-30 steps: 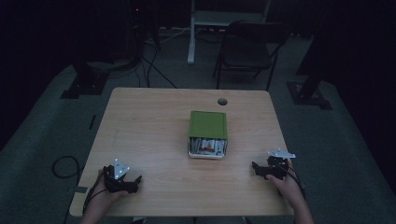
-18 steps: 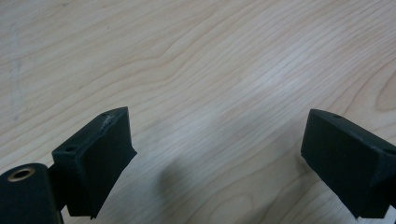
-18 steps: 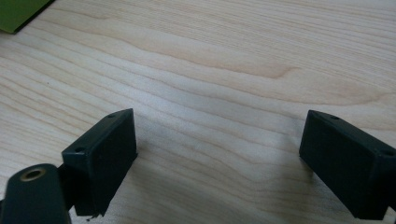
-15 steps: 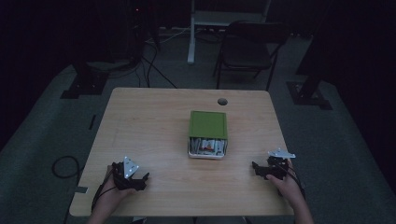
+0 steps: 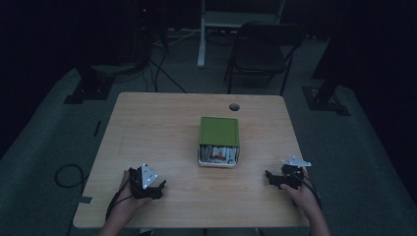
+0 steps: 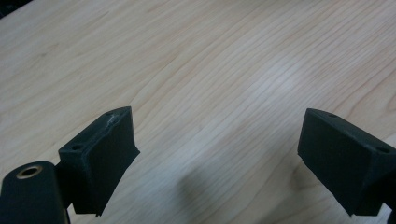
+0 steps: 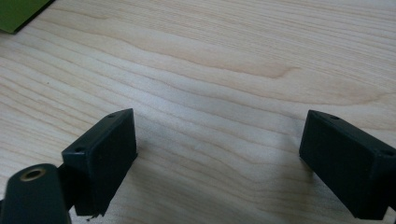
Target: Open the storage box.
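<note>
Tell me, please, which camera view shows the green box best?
The high view: the whole green box sits mid-table, its open near side showing items inside. The right gripper view catches just a green corner at the top left; the left gripper view gives bare wood.

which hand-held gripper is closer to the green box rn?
Right, narrowly. The right hand-held gripper sits right of the green box, slightly nearer the person. The left hand-held gripper is farther off to the box's left. Both rest open on the table.
</note>
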`<state>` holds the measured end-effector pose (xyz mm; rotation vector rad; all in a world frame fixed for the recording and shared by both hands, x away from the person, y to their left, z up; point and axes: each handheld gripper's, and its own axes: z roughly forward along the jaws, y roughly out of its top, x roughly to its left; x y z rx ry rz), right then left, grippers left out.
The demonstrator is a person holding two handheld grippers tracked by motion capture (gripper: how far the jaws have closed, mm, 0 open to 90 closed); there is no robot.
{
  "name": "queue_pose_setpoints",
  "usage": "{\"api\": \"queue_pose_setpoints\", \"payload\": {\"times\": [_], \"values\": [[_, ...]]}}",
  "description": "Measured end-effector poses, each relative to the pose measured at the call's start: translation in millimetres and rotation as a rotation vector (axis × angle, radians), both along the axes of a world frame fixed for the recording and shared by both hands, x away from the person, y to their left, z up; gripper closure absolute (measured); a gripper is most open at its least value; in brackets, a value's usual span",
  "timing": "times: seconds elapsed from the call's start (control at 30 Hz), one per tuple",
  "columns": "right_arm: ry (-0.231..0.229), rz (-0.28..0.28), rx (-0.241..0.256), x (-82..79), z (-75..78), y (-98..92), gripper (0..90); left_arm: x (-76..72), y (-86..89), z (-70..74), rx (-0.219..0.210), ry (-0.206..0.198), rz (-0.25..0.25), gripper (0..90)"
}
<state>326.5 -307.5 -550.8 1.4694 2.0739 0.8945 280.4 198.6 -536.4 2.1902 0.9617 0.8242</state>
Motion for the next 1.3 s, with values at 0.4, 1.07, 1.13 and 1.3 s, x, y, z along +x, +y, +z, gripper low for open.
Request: {"api": "queue_pose_setpoints", "payload": {"times": [0.4, 1.07, 1.13, 1.3], "values": [[0.0, 0.0, 0.0, 0.0, 0.0, 0.0, 10.5, 3.0, -22.8, 0.1, 0.041, -0.031, -0.071, 12.8], [0.0, 0.0, 0.0, 0.0, 0.0, -0.1, 10.5, 1.5, -68.8, 6.2, 0.115, -0.111, -0.219, 12.9], [0.0, 0.0, -0.001, 0.0, 0.0, -0.1, 10.5, 2.2, -77.4, 3.6, 0.121, -0.104, -0.25, 12.9], [0.0, 0.0, 0.0, 0.0, 0.0, 0.0, 10.5, 1.6, -89.9, 0.5, 0.146, -0.125, -0.289, 12.9]]}}
